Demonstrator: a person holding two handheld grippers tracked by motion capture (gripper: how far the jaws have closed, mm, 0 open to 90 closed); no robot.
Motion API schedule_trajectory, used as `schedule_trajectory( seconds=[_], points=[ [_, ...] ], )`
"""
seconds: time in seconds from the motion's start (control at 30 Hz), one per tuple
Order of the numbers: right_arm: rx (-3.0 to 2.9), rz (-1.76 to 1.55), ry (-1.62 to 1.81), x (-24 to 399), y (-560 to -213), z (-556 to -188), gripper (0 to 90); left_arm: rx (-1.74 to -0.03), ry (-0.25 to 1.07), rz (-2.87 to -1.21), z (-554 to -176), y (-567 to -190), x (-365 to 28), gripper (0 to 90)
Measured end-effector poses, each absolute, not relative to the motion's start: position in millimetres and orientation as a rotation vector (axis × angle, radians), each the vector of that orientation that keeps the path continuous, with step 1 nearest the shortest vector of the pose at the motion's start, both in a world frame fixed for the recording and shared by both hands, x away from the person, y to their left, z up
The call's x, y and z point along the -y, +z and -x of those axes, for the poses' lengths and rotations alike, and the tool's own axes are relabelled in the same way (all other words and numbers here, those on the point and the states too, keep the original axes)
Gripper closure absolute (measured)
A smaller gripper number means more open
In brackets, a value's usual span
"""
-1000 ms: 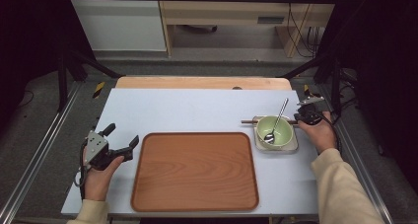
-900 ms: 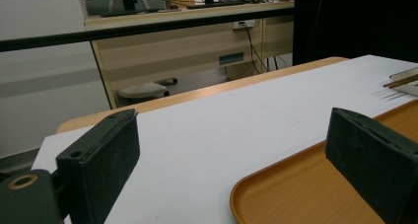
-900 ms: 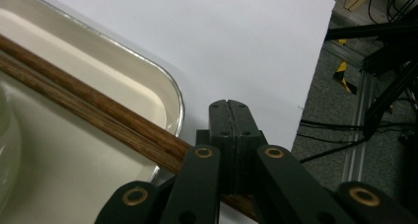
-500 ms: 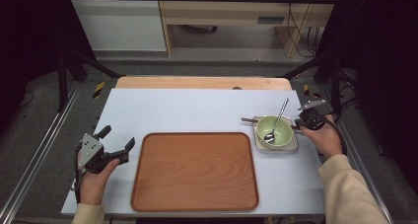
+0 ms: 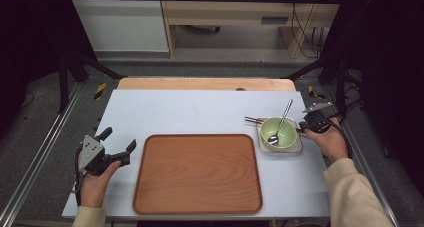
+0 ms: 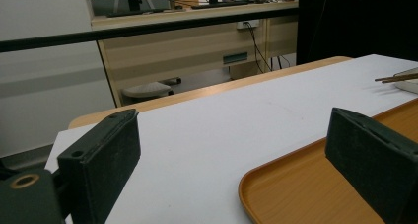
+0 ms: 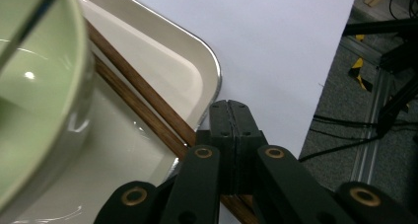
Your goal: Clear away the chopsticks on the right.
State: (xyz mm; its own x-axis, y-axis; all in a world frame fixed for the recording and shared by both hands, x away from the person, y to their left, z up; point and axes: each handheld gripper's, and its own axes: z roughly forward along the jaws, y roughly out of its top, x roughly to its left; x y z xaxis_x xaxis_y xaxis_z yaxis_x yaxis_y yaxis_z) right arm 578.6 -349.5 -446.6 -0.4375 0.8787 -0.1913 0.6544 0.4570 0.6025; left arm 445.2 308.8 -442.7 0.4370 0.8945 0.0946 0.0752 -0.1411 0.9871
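Biggest thing first: the white bench (image 5: 200, 112) has loads of free room, so no worries there. The big wooden tray (image 5: 197, 173) sits bare in the middle. I'd guess that's where stuff ends up, and its raised lip could catch anything dragged in low.

The left tool (image 5: 119, 139) hovers just off the tray's left edge with its jaws spread wide and nothing between them. It's harmless, unless it swings in and bumps the tray.

The risky bit is on the right. The small white dish (image 5: 280, 151) carries the green bowl (image 5: 289, 137), and it's light enough that any sideways shove slides the whole lot. The right tool (image 5: 303, 129) is down at the dish's near corner with its jaws pressed fully together. In the right gripper view the chopsticks (image 7: 143, 98) run along the dish beside the bowl and pass under those closed jaws. I can't tell if the tips are actually pinched or the tool is just lying over them.

If it isn't gripping, lifting gets nothing. If it's only got one stick, the other rolls off. Pulling them out level could also scrape the bowl and tip the spoon (image 5: 281, 122) leaning inside it, which looks ready to clatter out.
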Motion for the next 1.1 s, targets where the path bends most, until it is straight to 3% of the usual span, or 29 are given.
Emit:
schedule_trajectory(
  seconds=[0.8, 0.93, 1.1],
  points=[
    [-2.251, -1.288, 0.697, 353, -443, -559, 88.6, -0.879, 0.909, -1.551, -445, -441, -310, 6.3],
    [-2.244, -1.286, 0.723, 355, -439, -557, 85.6, -0.886, 0.903, -1.548, -445, -442, -312, 6.3],
    [-2.234, -1.291, 0.741, 361, -435, -554, 75.4, -0.885, 0.904, -1.541, -444, -441, -313, 6.3]
  ],
)
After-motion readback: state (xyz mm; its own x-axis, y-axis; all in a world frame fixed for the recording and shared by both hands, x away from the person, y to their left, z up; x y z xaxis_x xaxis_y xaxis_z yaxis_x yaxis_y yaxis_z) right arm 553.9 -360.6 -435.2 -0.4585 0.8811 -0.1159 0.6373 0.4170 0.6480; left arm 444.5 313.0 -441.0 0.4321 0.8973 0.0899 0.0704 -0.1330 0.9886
